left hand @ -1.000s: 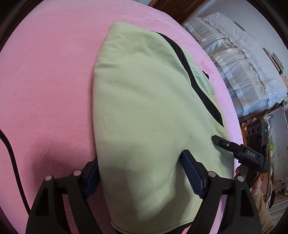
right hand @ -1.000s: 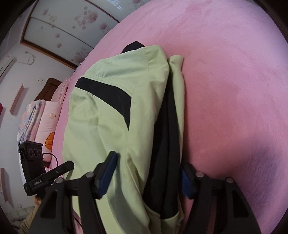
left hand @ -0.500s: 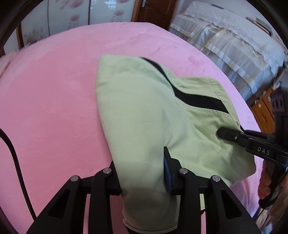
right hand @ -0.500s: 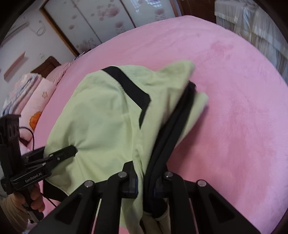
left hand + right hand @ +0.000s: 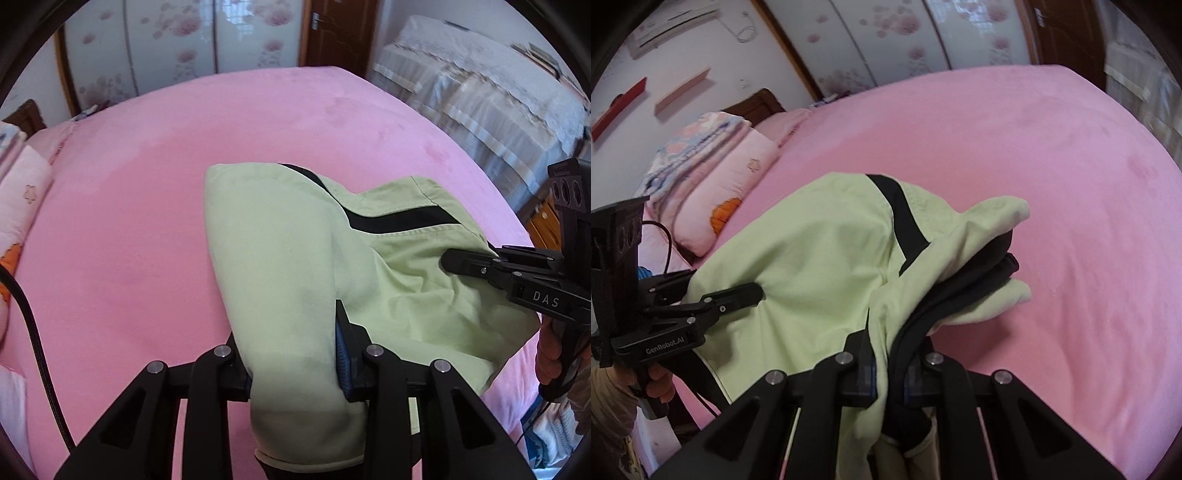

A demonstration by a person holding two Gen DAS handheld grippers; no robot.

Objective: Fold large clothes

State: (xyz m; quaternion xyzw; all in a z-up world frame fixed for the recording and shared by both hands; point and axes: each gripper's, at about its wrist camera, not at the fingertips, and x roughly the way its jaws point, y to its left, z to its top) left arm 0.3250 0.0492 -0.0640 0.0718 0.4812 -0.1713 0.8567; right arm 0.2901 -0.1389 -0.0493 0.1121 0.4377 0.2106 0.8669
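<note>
A light green garment [image 5: 280,251] with black stripes lies bunched on the pink bed [image 5: 129,221], its near end raised off the bed. My left gripper [image 5: 295,369] is shut on a thick fold of its near edge. In the right wrist view my right gripper [image 5: 890,369] is shut on a gathered green and black fold of the garment [image 5: 820,251]. The right gripper [image 5: 454,262] also shows at the right of the left wrist view, lying on the cloth. The left gripper [image 5: 753,291] shows at the left of the right wrist view. The cloth hides the pads.
Folded quilts and a pink pillow [image 5: 713,162] are stacked at the bed's left end. A white covered piece of furniture [image 5: 480,96] stands to the right. Sliding wardrobe doors [image 5: 166,48] and a brown door [image 5: 332,33] are behind. A black cable [image 5: 33,332] trails at left.
Both grippers went from open around the garment's near edge to shut on it. They rose and tilted up, lifting and bunching the cloth; more of the room shows.
</note>
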